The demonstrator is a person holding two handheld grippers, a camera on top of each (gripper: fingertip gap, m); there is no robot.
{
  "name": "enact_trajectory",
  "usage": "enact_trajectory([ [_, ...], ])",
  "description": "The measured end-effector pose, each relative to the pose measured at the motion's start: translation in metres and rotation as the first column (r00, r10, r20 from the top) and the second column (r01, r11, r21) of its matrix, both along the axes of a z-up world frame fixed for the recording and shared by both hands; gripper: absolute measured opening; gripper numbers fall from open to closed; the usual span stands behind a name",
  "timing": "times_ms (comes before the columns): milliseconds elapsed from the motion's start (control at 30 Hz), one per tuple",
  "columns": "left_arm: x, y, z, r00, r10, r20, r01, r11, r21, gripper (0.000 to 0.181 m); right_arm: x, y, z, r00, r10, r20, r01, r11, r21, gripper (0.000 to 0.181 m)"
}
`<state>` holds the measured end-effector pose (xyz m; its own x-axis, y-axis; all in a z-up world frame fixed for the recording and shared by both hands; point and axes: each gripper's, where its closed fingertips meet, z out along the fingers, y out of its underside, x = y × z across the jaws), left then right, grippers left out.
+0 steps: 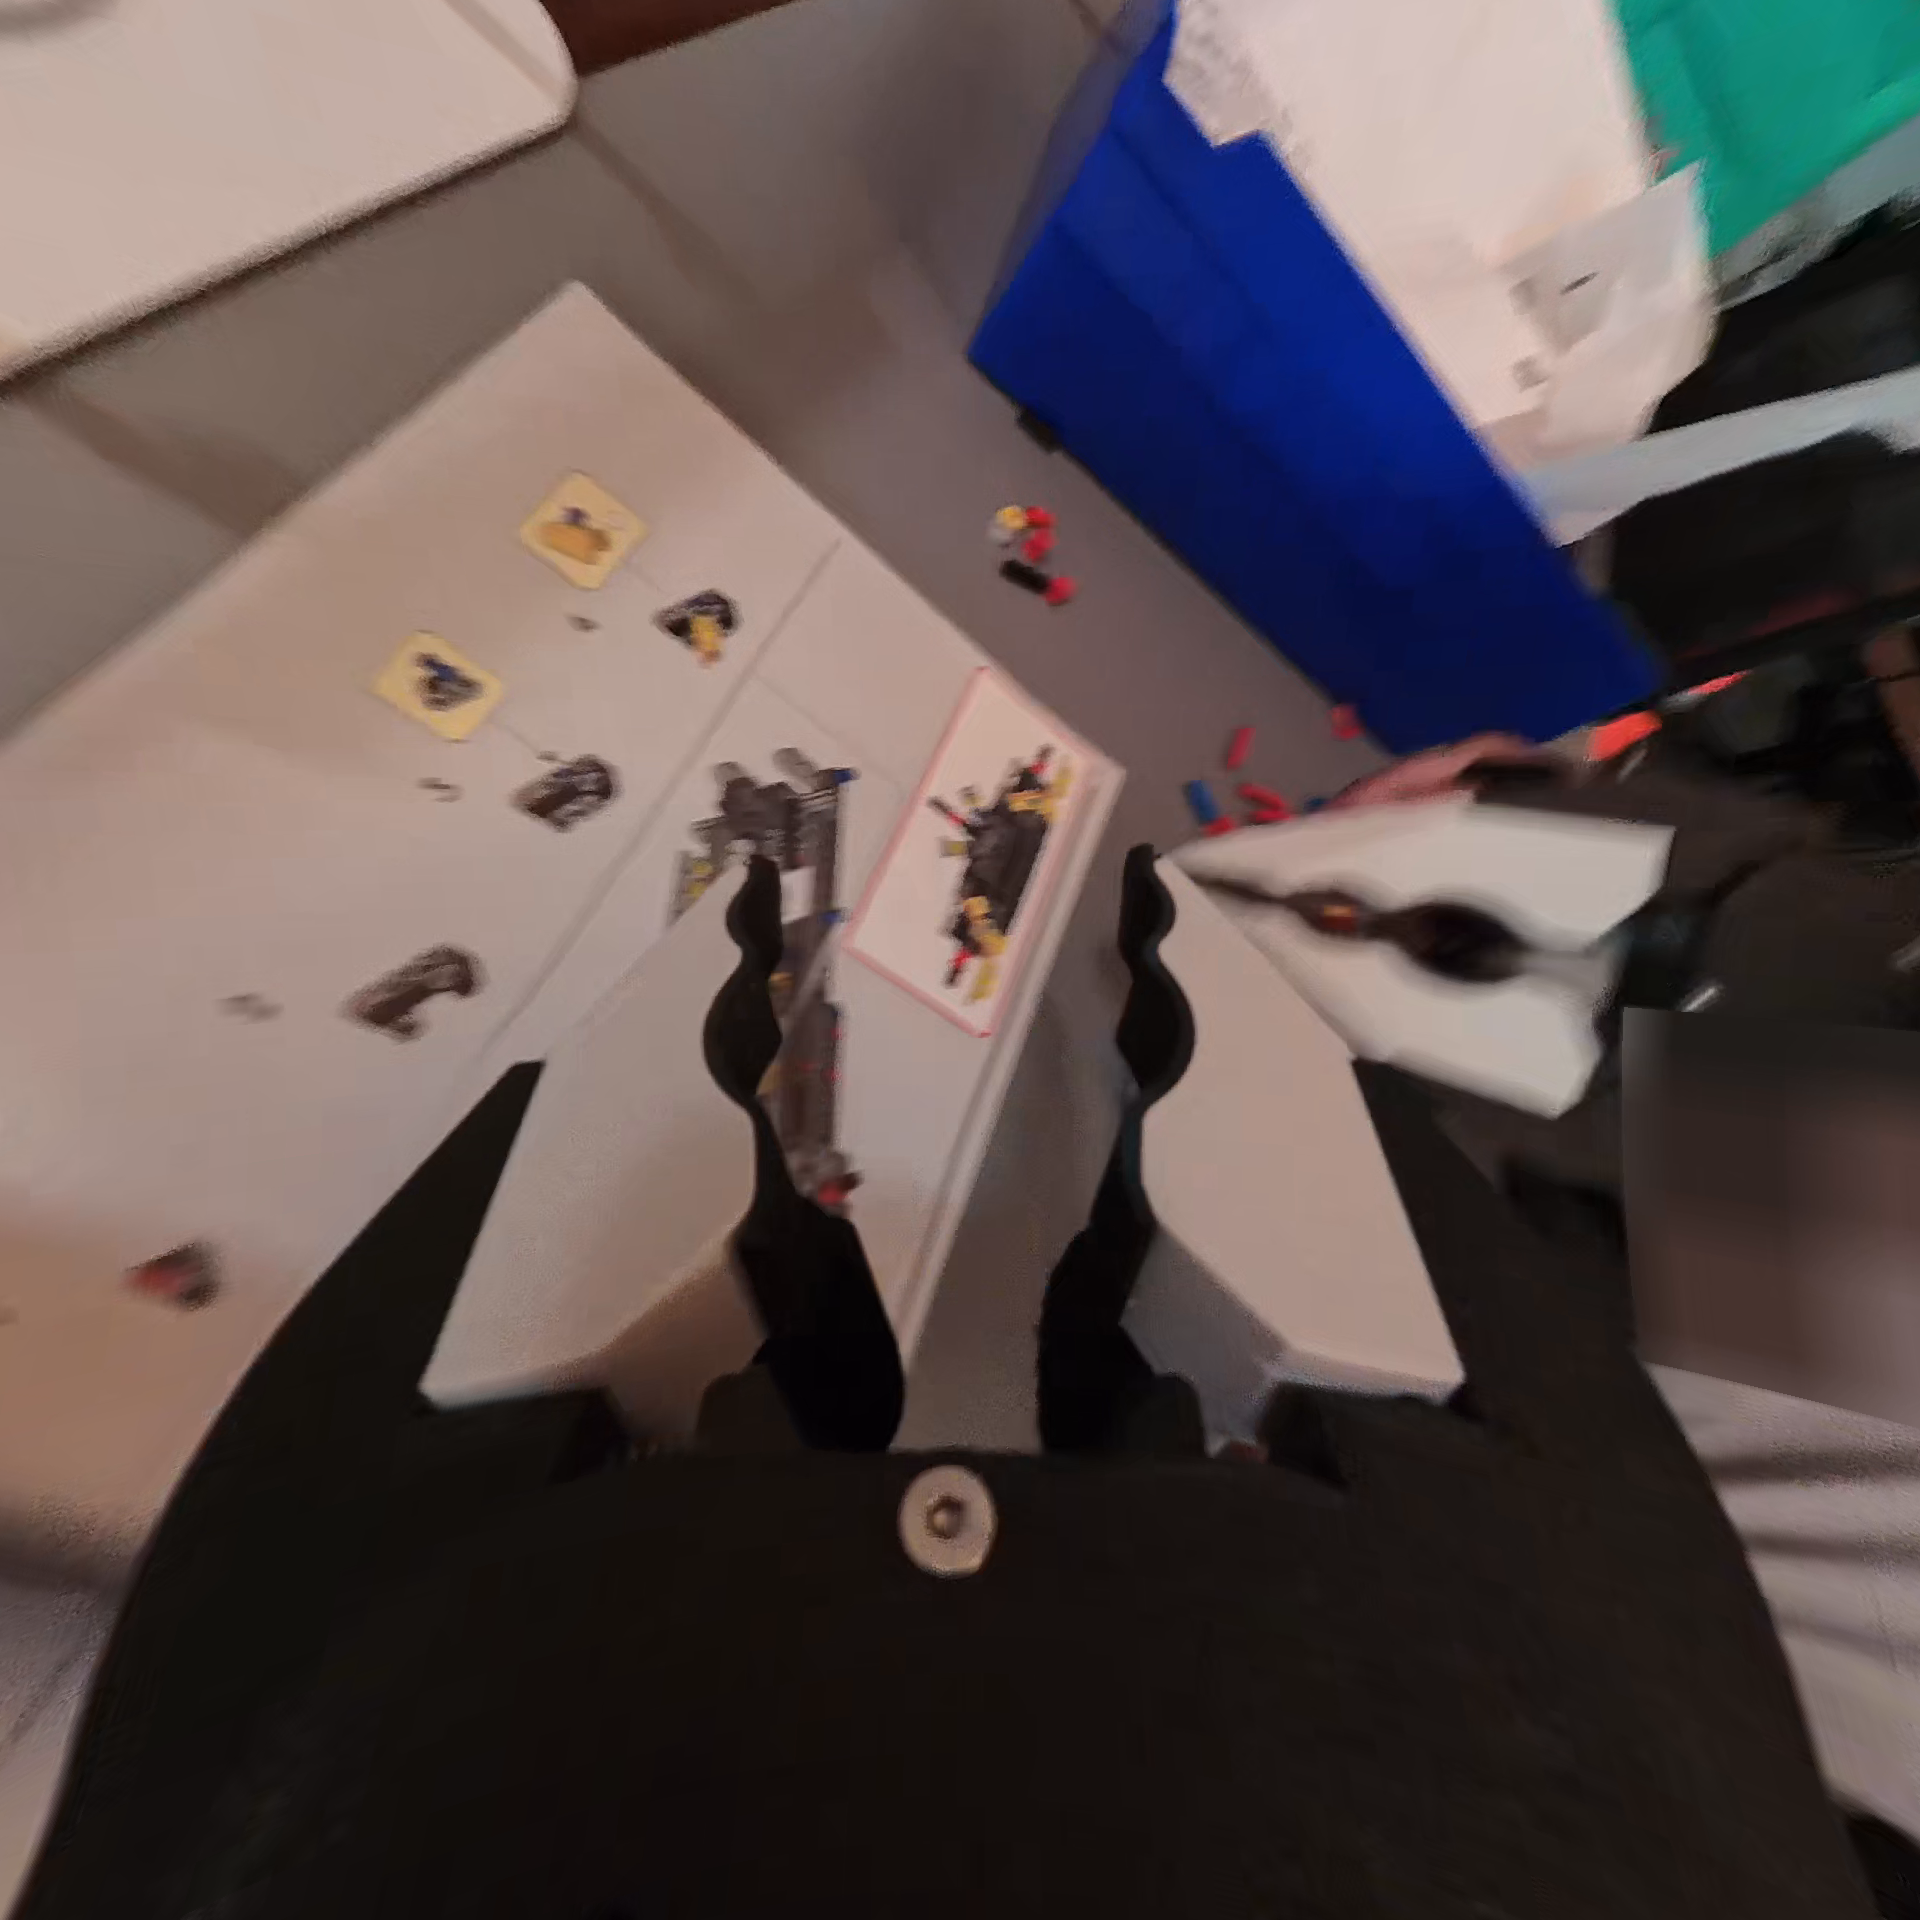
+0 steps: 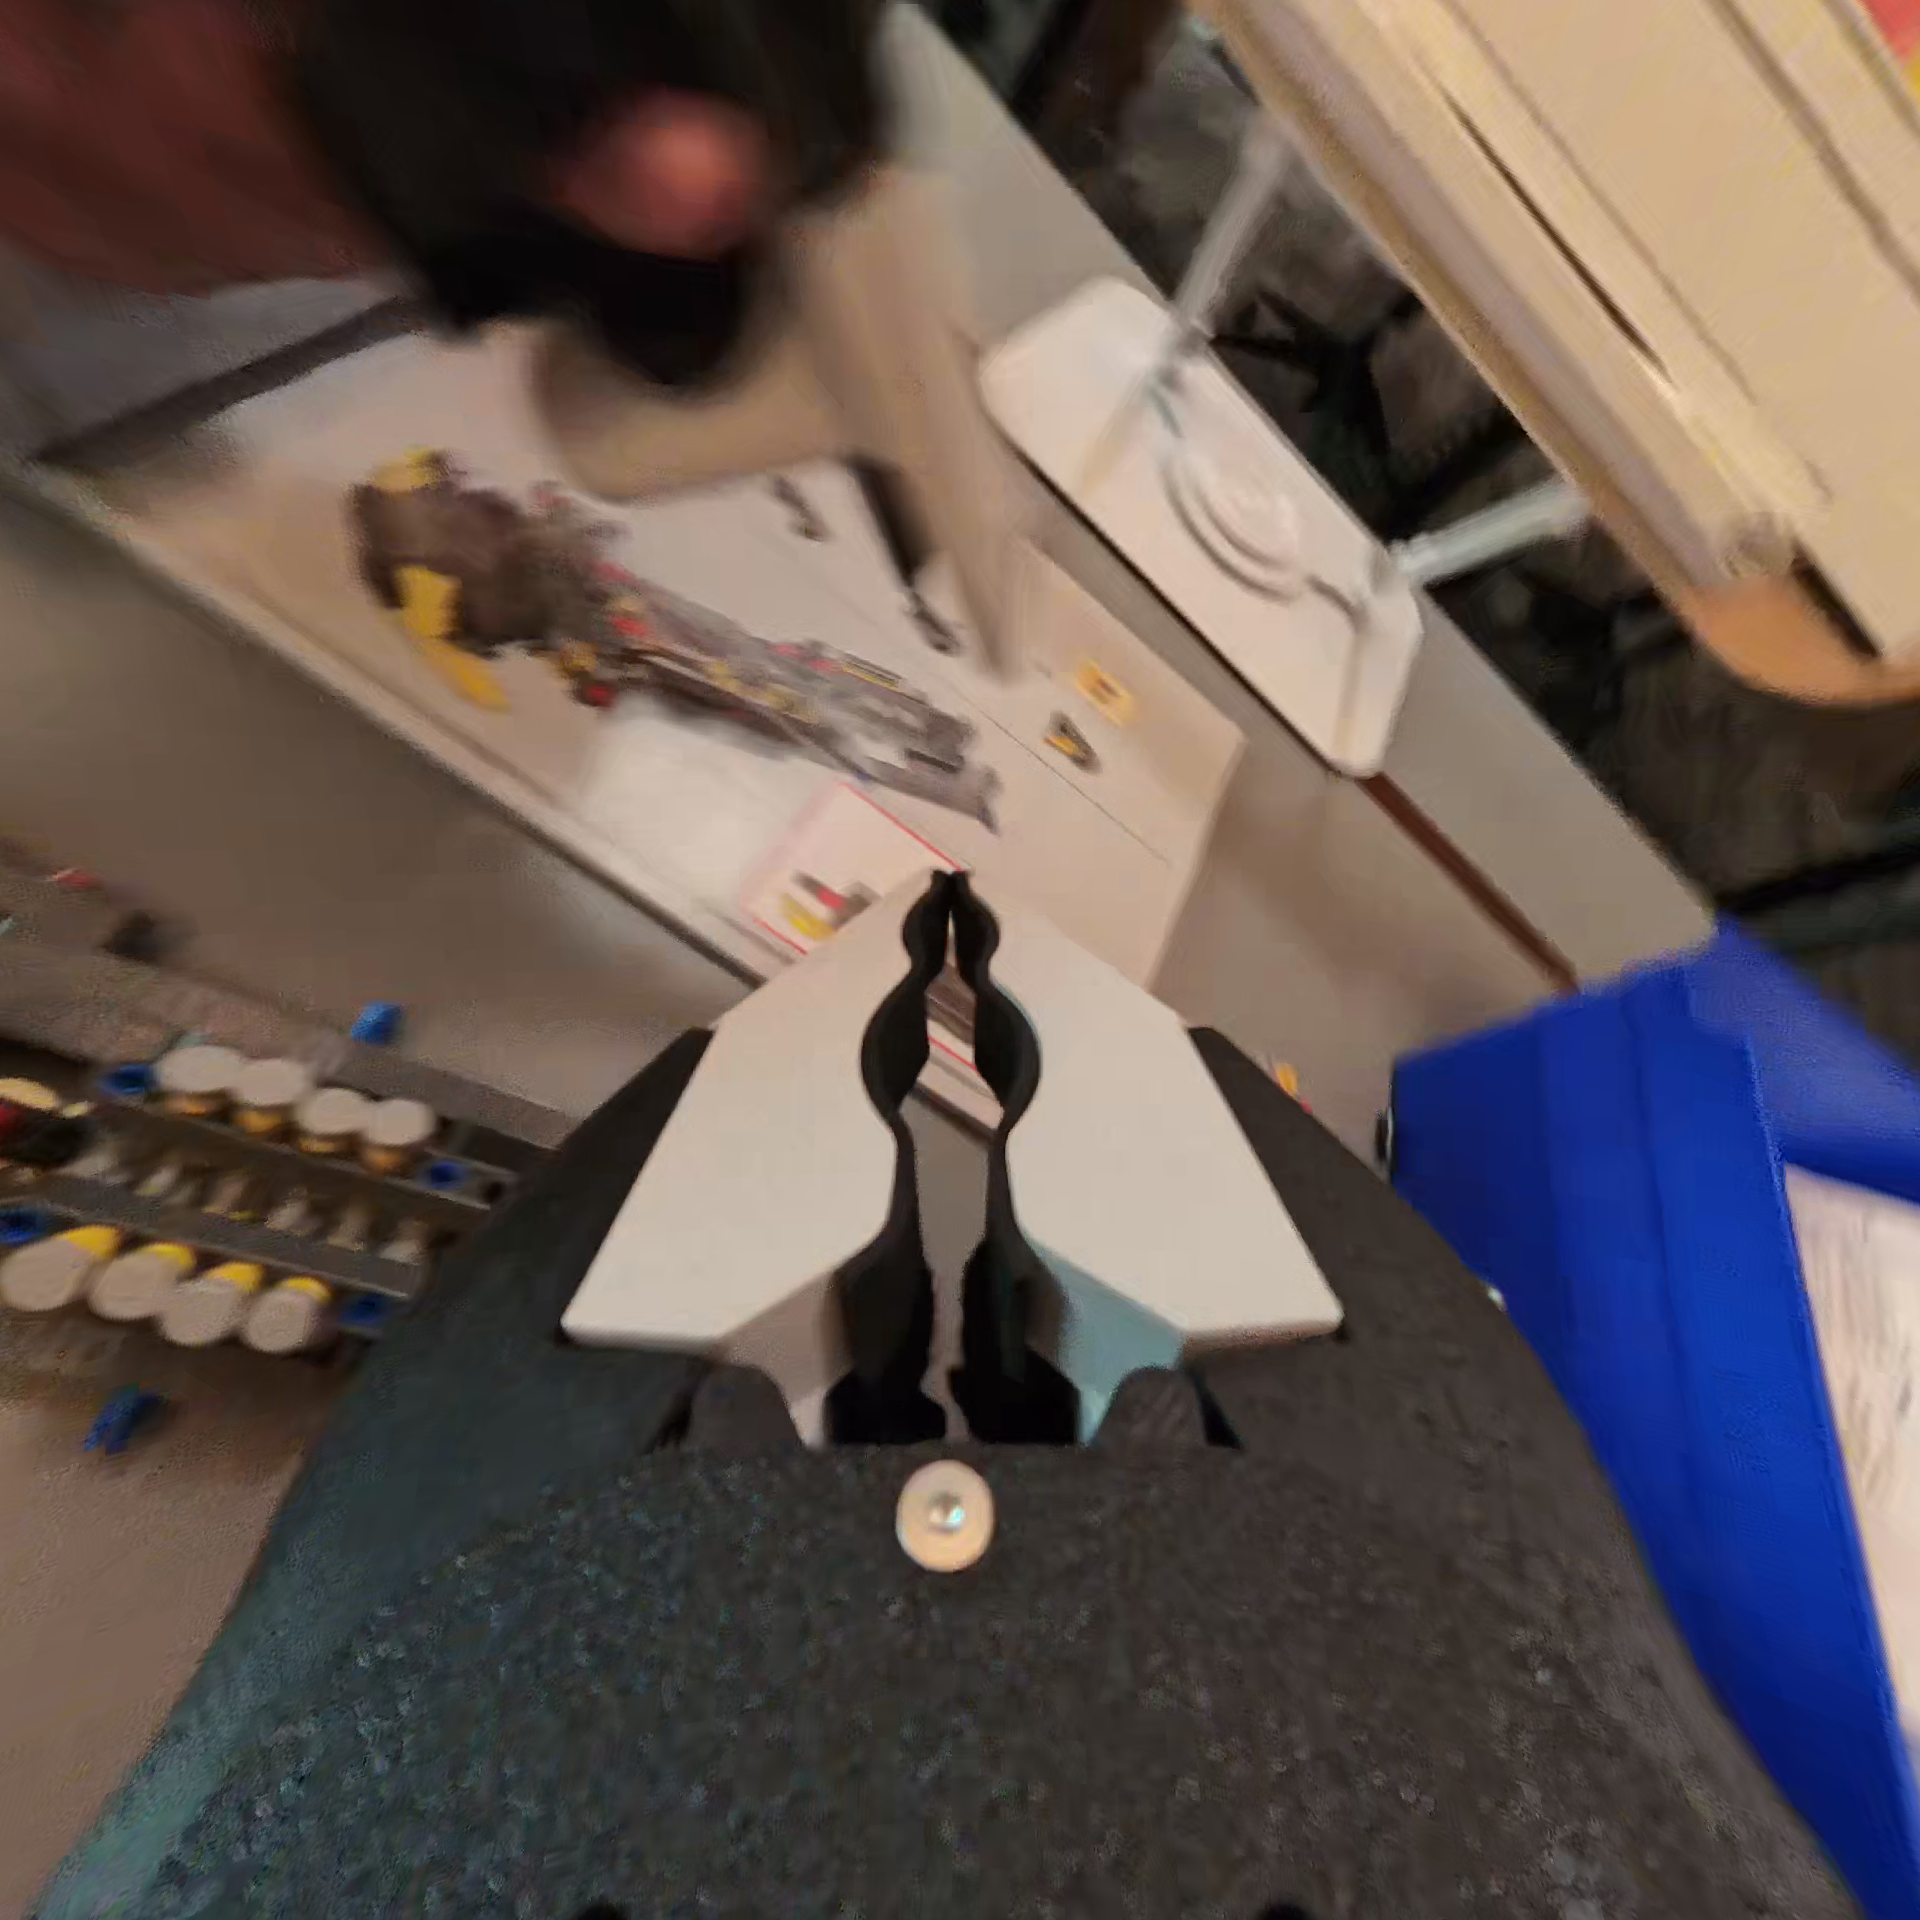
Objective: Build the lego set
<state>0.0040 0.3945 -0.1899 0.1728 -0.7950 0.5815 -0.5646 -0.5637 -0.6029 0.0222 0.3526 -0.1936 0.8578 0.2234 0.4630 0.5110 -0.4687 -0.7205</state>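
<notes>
The left gripper [image 1: 951, 873] hangs wide apart and empty over the open booklet [image 1: 499, 810]. The right gripper [image 2: 951, 883] is pinched together, holding nothing visible. One blue bin [image 1: 1278, 416] stands by — loose bricks [image 1: 1029, 551] lie in two blurred clusters, uncountable.
</notes>
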Motion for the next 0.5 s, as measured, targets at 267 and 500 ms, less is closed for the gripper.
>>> enact_trajectory([
  [267,-0.04,0.027,-0.057,0.953,0.097,-0.287,0.048,0.886,0.461,0.059,0.042,0.001,-0.05,0.837,-0.277,-0.472,0.114,0.932,-0.344,0.079],
  [500,-0.039,0.028,-0.061,0.941,0.158,-0.299,0.024,0.852,0.523,0.056,0.046,0.0,-0.055,0.831,-0.318,-0.456,0.147,0.917,-0.371,0.065],
])
